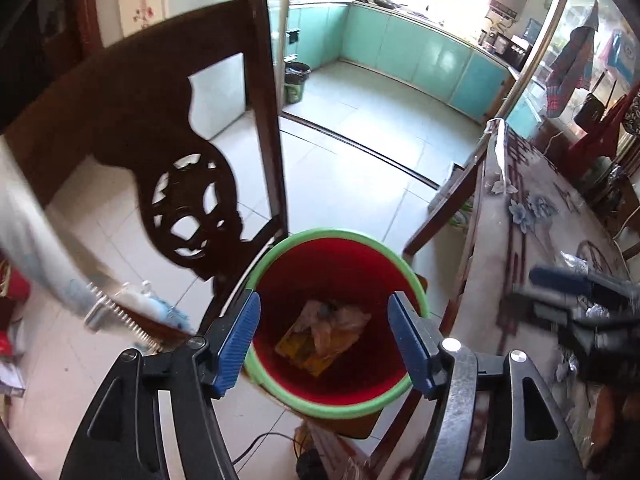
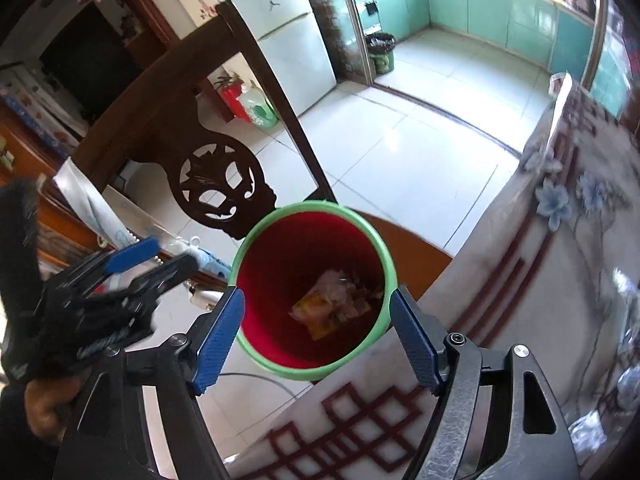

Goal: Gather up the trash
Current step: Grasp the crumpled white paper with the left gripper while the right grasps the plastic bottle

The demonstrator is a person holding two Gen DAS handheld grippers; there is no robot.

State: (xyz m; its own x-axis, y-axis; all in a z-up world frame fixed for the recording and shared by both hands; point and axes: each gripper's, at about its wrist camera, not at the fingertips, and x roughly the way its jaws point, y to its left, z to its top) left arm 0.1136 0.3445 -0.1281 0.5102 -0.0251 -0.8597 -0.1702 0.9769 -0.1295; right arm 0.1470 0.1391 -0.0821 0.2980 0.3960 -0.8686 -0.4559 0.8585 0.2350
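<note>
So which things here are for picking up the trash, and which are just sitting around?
For the job:
- red bin with green rim
- wrappers inside it
- left tool, open
- right tool, open

Just sitting around:
- carved wooden chair
- flowered tablecloth
- fire extinguisher

The trash (image 1: 320,340) in the red bin (image 1: 340,264) is too crumpled to identify. The right gripper (image 1: 576,300) is motion-blurred and cut off by the frame's edge.

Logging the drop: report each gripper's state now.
Left gripper: open, empty, over the bin.
Right gripper: open, empty, over it too.
</note>
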